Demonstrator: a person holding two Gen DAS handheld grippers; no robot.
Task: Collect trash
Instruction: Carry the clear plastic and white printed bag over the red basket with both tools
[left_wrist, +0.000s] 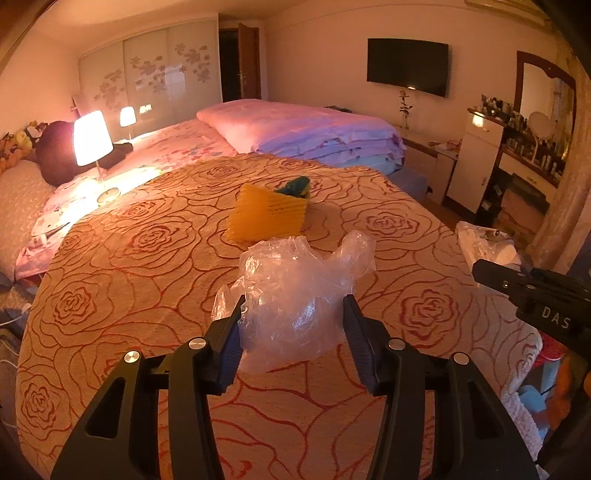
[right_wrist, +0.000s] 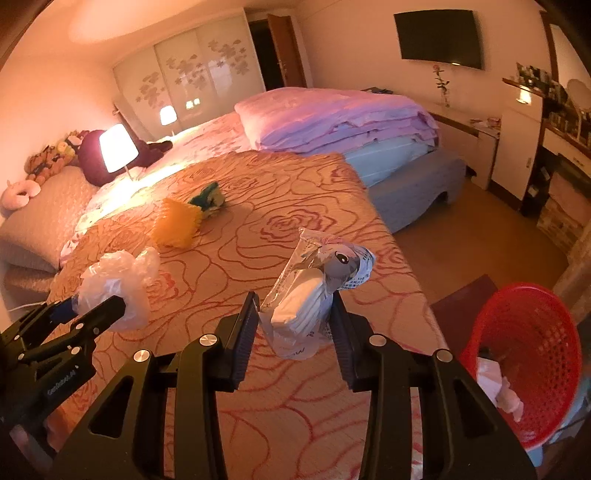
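My left gripper (left_wrist: 293, 301) is shut on a crumpled clear plastic bag (left_wrist: 295, 288), held above the rose-patterned bedspread (left_wrist: 129, 258). From the right wrist view the same bag (right_wrist: 114, 284) shows at the left, in the left gripper (right_wrist: 94, 314). My right gripper (right_wrist: 295, 301) is shut on a white printed wrapper pack (right_wrist: 314, 288), also off the bed. That pack (left_wrist: 487, 247) and the right gripper (left_wrist: 517, 280) appear at the right edge of the left wrist view. A red mesh waste basket (right_wrist: 532, 350) stands on the floor at the lower right, with crumpled white paper (right_wrist: 498, 387) inside.
A yellow ribbed item (left_wrist: 266, 210) and a green-blue one (left_wrist: 295, 186) lie mid-bed. A lit lamp (left_wrist: 92, 138) stands at the left, folded pink quilts (left_wrist: 306, 129) at the far end. A dresser (left_wrist: 476, 162) with bottles lines the right wall. Bare floor (right_wrist: 461, 236) lies right of the bed.
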